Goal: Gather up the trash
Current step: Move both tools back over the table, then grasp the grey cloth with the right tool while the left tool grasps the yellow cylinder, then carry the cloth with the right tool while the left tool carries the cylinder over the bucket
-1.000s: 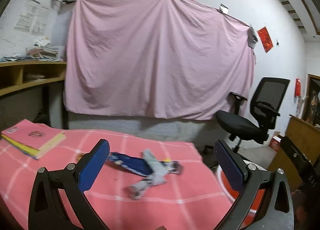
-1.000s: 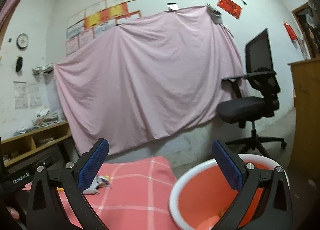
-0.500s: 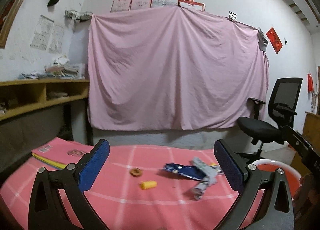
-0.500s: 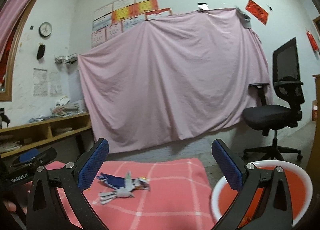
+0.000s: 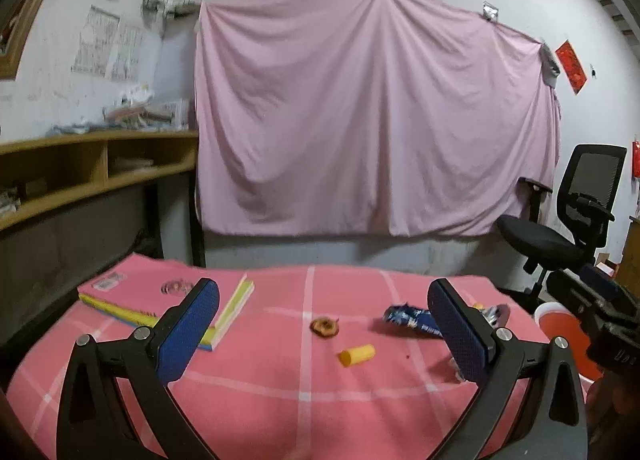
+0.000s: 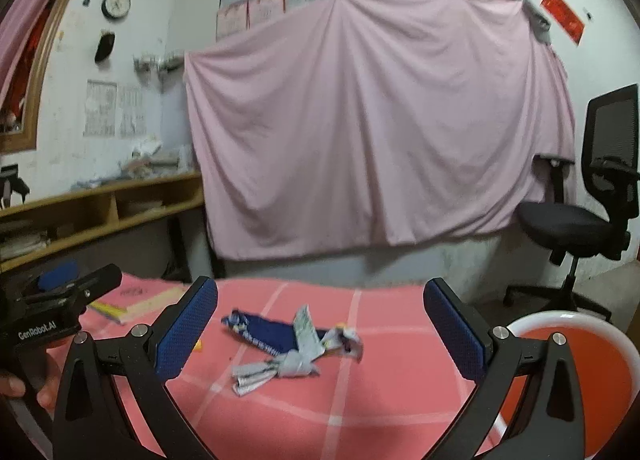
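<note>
On the pink checked tablecloth (image 5: pixel 280 388) lie a small yellow cylinder (image 5: pixel 357 354), a round brown scrap (image 5: pixel 324 326) and a blue wrapper (image 5: pixel 412 321). My left gripper (image 5: pixel 324 334) hovers open above the cloth, the yellow cylinder and brown scrap seen between its fingers. In the right wrist view the blue wrapper (image 6: pixel 264 330) lies crossed by a twisted grey paper (image 6: pixel 280 364), with my right gripper (image 6: pixel 320 334) open and empty above them. An orange bin (image 6: pixel 576 376) with a white rim stands beside the table on the right.
A pink book (image 5: pixel 160 296) on a yellow-edged stack rests at the table's back left. A black office chair (image 5: pixel 568 227) stands right of the table. A wooden shelf (image 5: pixel 80 179) runs along the left wall. A pink sheet (image 5: pixel 372 119) hangs behind.
Both views have swung left and lifted: the bin slid toward the right edge, and the yellow cylinder, brown scrap and book came into the left view. Both grippers stayed open.
</note>
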Tool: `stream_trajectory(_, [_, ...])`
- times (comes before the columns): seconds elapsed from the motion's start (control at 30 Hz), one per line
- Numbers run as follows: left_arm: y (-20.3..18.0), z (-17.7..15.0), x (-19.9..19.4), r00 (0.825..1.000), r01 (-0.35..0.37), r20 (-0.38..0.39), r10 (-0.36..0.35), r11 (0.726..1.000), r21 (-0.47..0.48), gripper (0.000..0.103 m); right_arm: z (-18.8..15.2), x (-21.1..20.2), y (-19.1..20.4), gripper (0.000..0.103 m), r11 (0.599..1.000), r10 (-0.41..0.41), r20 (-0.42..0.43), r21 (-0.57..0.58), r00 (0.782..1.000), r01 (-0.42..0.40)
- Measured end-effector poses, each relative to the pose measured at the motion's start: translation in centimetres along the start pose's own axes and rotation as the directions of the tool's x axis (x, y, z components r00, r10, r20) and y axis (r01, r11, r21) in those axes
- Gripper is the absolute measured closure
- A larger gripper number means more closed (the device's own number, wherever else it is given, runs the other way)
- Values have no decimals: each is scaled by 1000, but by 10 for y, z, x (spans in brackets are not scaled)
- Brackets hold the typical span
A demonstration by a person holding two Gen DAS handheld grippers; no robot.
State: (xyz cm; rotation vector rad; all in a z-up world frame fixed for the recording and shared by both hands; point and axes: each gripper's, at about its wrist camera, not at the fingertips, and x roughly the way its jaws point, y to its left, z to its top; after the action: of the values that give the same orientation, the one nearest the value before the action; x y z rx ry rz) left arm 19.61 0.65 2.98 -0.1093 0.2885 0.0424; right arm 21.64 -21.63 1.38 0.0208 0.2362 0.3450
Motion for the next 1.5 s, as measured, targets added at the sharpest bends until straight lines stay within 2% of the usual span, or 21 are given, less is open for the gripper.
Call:
stream_trajectory(0.17, [8,-3,17,997,22,-77,-25,999,-34,1,-9,21,0,0,1000,10,-123,13,992,-9])
stream_trajectory(0.27, [8,-5,30,987,54,-151,-58,998,-36,7,-16,37,-3,8,999,37,-220,44,975,-28])
stream_trajectory(0.37, [3,-8,48,966,85,-242,-90,996,-32,20,-21,49,-5,17,996,68,-289,73,955,-49])
stream_trajectory(0.53, [-3,-15,77,913,129,-383,-140,990,-53,45,-28,63,1,33,994,103,-383,75,918,-80])
stream_trajectory(0.63, [-2,-17,89,883,145,-436,-170,985,-91,51,-31,68,5,39,993,115,-419,68,901,-95])
stream_trajectory(0.77, [2,-16,98,862,146,-470,-191,981,-130,55,-35,73,6,39,989,142,-462,88,875,-114])
stream_trajectory(0.87, [0,-13,99,856,156,-478,-196,980,-122,64,-38,77,4,45,985,170,-487,117,856,-129])
stream_trajectory(0.93, [-2,-12,98,851,164,-487,-197,980,-111,74,-37,76,2,50,983,177,-487,124,855,-133])
stream_trajectory(1.03, [-6,-14,100,846,175,-494,-199,980,-95,84,-38,76,2,58,980,194,-489,132,850,-148])
stream_trajectory(1.17, [-12,-16,99,844,191,-496,-204,978,-77,87,-38,78,4,71,974,223,-490,147,843,-172])
stream_trajectory(1.2, [-13,-17,98,845,194,-495,-204,978,-72,88,-38,78,4,80,972,233,-491,152,840,-181])
stream_trajectory(1.23, [-14,-18,97,846,196,-493,-204,978,-69,88,-39,79,5,82,968,250,-491,160,834,-195])
stream_trajectory(1.5, [-15,-21,85,861,194,-464,-208,978,-79,89,-37,73,5,91,960,277,-468,180,839,-217])
